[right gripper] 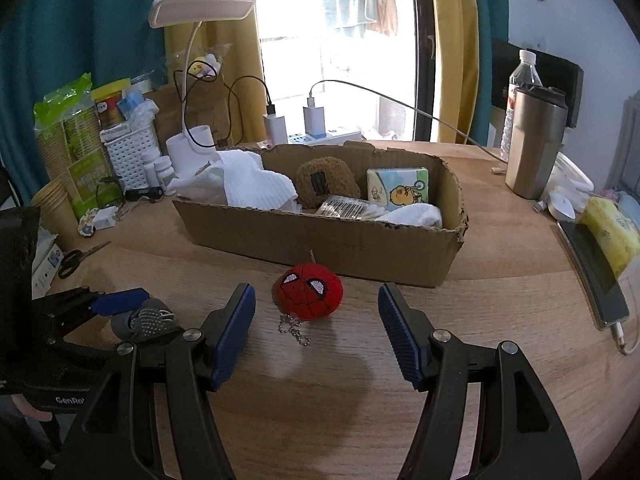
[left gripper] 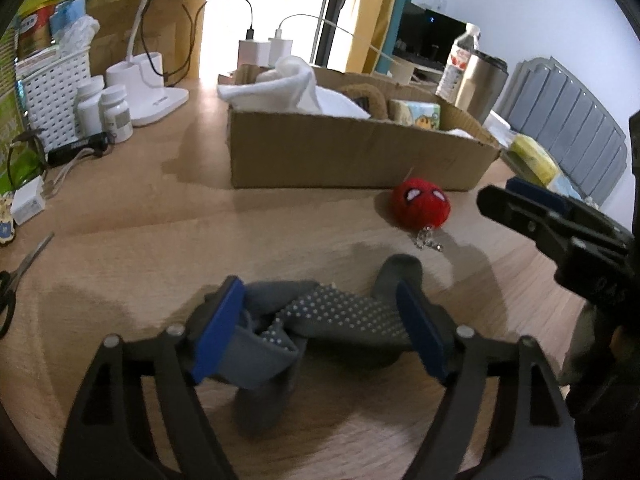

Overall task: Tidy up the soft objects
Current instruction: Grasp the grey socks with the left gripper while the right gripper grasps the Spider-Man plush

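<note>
Sock [left gripper: 340, 316] half-hidden between spread left gripper [left gripper: 320, 332]; right gripper [right gripper: 318, 336] spread, empty.

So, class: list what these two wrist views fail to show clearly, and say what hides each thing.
- Grey sock, left wrist view: its near part is behind the left gripper.
- Same sock, right wrist view: mostly hidden by the left gripper.
- Cardboard box contents: lower layers covered by the white cloth.
- Pill bottle labels: too small.

Lighting: I am seeing the window [right gripper: 332, 60] blowing out white, backlighting a dim table [right gripper: 500, 300]; soft shadows falling toward me. Fisheye edges bending, corners vignetting black.
</note>
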{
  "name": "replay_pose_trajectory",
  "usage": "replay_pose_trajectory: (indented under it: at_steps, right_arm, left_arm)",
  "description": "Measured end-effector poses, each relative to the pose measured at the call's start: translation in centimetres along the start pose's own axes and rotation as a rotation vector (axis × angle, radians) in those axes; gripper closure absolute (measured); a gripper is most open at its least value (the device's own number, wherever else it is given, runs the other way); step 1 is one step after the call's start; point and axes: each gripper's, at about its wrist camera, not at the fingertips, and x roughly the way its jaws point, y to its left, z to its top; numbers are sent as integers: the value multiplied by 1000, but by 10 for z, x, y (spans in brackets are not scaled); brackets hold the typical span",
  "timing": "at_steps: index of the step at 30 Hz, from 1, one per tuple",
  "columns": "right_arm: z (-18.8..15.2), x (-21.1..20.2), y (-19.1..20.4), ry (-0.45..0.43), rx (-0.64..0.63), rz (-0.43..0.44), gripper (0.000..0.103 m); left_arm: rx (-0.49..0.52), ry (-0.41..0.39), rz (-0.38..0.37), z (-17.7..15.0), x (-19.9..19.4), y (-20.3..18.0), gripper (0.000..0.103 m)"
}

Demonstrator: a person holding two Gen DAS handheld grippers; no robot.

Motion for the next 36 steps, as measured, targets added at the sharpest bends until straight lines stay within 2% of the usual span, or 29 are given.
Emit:
replay_pose_trajectory:
  at_steps: [3, 7, 11, 14, 17, 23, 36]
  right_arm:
    - [0, 5, 1, 8, -1, 2, 36]
    - [1, 12, 2, 22, -2, 5, 36]
    - [2, 21, 1, 41, -1, 10, 36]
    - [3, 28, 2, 54, -1, 13, 36]
    - [4, 35, 2, 67, -2, 15, 36]
    - [6, 50, 1, 100, -6, 16, 36]
    - [14, 81, 0, 167, 19, 5, 36]
  left_arm:
    - [26, 6, 22, -1, 2, -4, 21]
    - [23, 5, 10, 0, 2, -3, 22]
    - [21, -1, 6, 1, 2, -1, 45]
    - [33, -3, 6, 2, 2, -1, 55]
    - [16, -10, -3, 4, 1, 4, 61]
    - [-24, -40, -20, 12, -2, 14, 62]
    - [-35, -48, -19, 20, -5, 21, 62]
